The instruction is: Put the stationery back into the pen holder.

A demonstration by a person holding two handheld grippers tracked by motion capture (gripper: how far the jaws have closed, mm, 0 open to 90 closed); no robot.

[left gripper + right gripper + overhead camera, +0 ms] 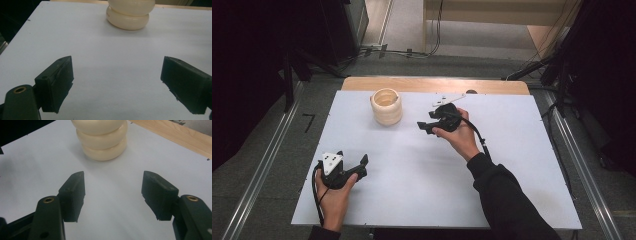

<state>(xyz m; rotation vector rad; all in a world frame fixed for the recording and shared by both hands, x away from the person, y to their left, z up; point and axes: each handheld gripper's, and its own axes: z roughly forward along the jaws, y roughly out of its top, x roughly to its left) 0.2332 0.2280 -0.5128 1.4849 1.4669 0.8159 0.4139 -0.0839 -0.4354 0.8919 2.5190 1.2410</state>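
A cream ribbed cup (386, 106) made of stacked rounded rings stands upright on the white table (422, 170), toward the back left of centre. My right gripper (426, 122) is open a short way to the cup's right, its jaws pointing at it with nothing between them. In the right gripper view the cup (102, 138) stands just beyond the gripper (112, 192). My left gripper (354, 162) rests open near the table's front left, empty. In the left gripper view the cup (128, 13) is farther off, past the gripper (116, 85).
A wooden strip (432, 85) runs along the table's far edge. Cables (402, 50) lie on the floor behind it. Metal rails (257, 175) flank the table on both sides. Dark stands and equipment (592, 65) rise at the back right.
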